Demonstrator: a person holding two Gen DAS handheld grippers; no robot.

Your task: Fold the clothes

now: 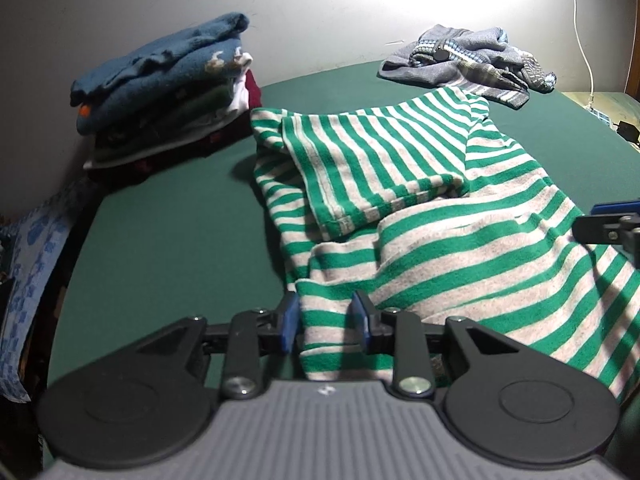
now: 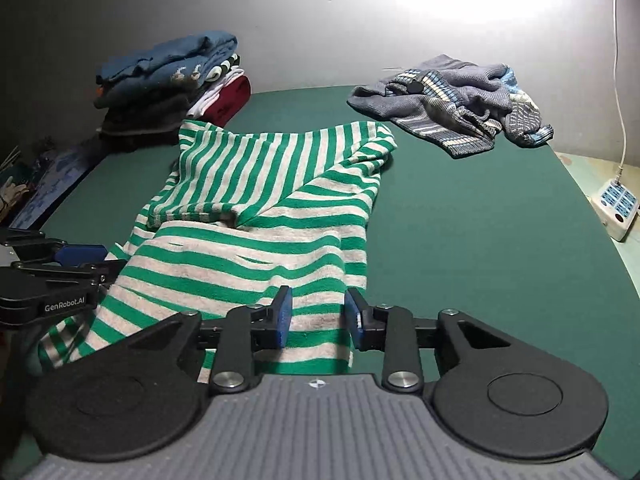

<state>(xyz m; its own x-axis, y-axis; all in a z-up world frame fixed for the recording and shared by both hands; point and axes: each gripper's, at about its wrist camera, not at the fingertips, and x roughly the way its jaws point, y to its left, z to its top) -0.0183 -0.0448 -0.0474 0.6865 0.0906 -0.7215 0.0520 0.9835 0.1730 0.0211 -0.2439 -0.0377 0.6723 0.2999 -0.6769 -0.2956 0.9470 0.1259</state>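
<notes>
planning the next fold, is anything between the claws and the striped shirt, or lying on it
Nothing visible does. The striped shirt hem already lies between the pads of the left claw and right claw. The grey sweater and folded stack sit clear.

Pale wall [image 2: 320, 40] behind green table [image 2: 480, 240]

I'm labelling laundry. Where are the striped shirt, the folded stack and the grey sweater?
striped shirt [image 2: 256, 256]: right wrist view, middle of its body.
folded stack [image 1: 160, 92]: left wrist view, blue top garment.
grey sweater [image 2: 460, 96]: right wrist view, crumpled middle.
</notes>
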